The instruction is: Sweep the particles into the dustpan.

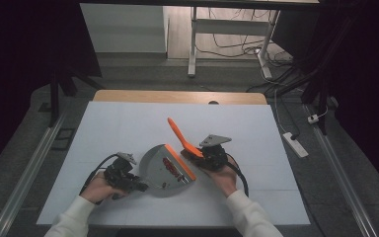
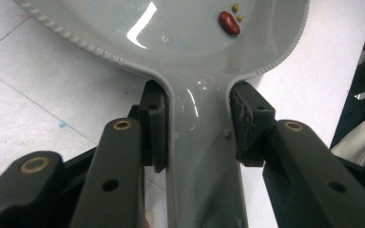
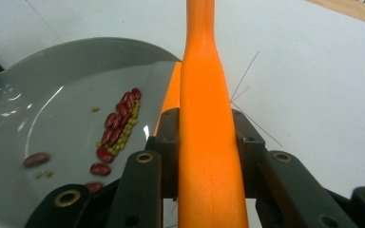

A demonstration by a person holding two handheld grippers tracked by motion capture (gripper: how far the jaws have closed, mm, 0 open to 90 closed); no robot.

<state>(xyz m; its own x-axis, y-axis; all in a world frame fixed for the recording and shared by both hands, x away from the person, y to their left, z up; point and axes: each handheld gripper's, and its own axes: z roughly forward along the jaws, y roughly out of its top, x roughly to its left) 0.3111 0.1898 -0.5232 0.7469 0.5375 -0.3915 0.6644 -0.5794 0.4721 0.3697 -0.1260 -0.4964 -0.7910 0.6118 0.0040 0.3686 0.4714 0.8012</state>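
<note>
On the left side of the high view, my left gripper (image 1: 137, 185) squeezes the handle of the grey dustpan (image 1: 159, 170). In the left gripper view my 2 black pads (image 2: 154, 124) press on both sides of that handle, so the grip is tight. The pan lies flat on the white table (image 1: 128, 123), a bit below the middle of the picture.

Inside the pan are red beans (image 3: 119, 127) and tiny green beans (image 3: 122, 137). They lie in a row near the orange edge of the pan. A few more sit near the lower left of the right gripper view.

To the right, my right gripper (image 1: 206, 157) is clamped on the orange brush (image 1: 181, 137). Its handle points up toward the top of the high view. A few thin bristles (image 3: 247, 90) stick out beside it.

What could go wrong? I think that if I tip the pan down at the front, the beans will roll back out. If I push the brush too hard, I may flick beans over the back wall. If my left grip slips, the pan can turn and spill.
</note>
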